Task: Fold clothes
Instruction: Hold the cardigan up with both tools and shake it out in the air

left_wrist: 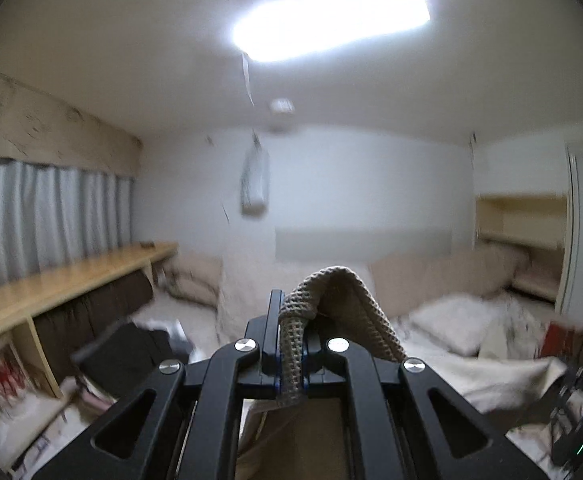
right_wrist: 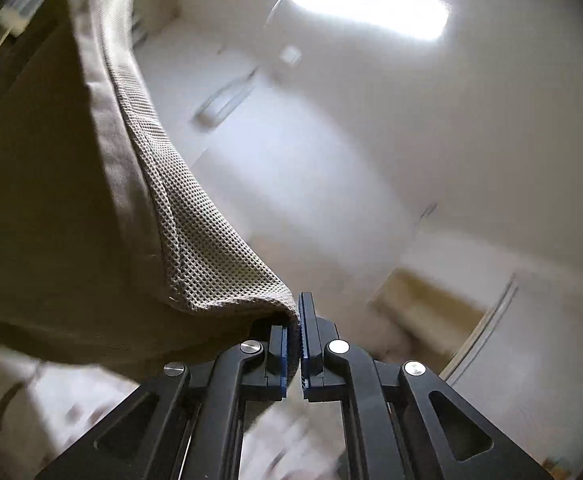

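Note:
A beige waffle-knit garment (left_wrist: 333,300) is bunched up between my left gripper's (left_wrist: 291,344) black fingers, which are shut on a rolled edge of it; the cloth loops over to the right finger and hangs down below. In the right wrist view the same garment (right_wrist: 195,240) stretches up to the top left as a taut sheet, its waffle hem running to my right gripper (right_wrist: 294,332). That gripper is shut on the hem's corner between its blue pads. Both grippers are raised and point toward the ceiling.
A bed with pale bedding and pillows (left_wrist: 451,324) lies below. A long wooden shelf (left_wrist: 71,276) runs along the curtained left wall. A dark bag (left_wrist: 127,348) sits by the shelf. A bright ceiling light (left_wrist: 331,24) is overhead, and an open closet (left_wrist: 523,232) stands on the right.

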Available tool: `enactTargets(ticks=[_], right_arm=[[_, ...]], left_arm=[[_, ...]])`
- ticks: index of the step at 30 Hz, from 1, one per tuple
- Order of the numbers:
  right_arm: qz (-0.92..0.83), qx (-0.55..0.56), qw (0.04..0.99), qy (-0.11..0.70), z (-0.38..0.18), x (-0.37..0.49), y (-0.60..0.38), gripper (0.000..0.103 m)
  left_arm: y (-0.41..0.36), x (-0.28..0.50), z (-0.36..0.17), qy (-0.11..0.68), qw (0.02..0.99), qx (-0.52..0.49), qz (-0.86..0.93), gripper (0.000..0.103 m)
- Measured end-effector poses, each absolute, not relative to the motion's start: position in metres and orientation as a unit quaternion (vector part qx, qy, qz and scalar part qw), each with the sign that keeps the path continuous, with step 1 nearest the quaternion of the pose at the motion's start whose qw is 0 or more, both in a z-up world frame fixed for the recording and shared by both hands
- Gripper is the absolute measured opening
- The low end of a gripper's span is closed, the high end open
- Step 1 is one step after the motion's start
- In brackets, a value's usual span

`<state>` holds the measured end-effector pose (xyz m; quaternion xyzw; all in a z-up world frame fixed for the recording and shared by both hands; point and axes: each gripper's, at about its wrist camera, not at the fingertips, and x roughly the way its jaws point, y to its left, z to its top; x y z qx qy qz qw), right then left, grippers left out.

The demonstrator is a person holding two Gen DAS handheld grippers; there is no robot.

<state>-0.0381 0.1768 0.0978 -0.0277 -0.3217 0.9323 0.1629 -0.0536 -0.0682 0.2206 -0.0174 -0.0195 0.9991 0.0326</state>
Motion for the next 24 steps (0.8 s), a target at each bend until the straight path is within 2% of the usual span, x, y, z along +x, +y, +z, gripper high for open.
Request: enactTargets(ticks=[8, 13, 19, 24], right_arm=[[0.912, 0.143, 0.198, -0.330, 0.283, -0.016, 0.189, 0.004], [0.890, 0.217, 0.231, -0.328, 0.349, 0.039, 0.189, 0.004], [0.874, 0.248, 0.251, -0.333, 0.380, 0.099, 0.202, 0.004], [0.858, 0.247, 0.276, -0.357, 0.390, 0.127, 0.204, 0.004]], left_arm=[[-0.109, 0.023, 0.320, -0.021, 0.020, 0.104, 0.994, 0.007], [-0.118, 0.079, 0.354, -0.013, 0.051, 0.148, 0.988, 0.007], [-0.103, 0.141, 0.360, 0.022, 0.084, 0.178, 0.980, 0.007], [-0.089, 0.162, 0.373, 0.047, 0.081, 0.192, 0.977, 0.007]])
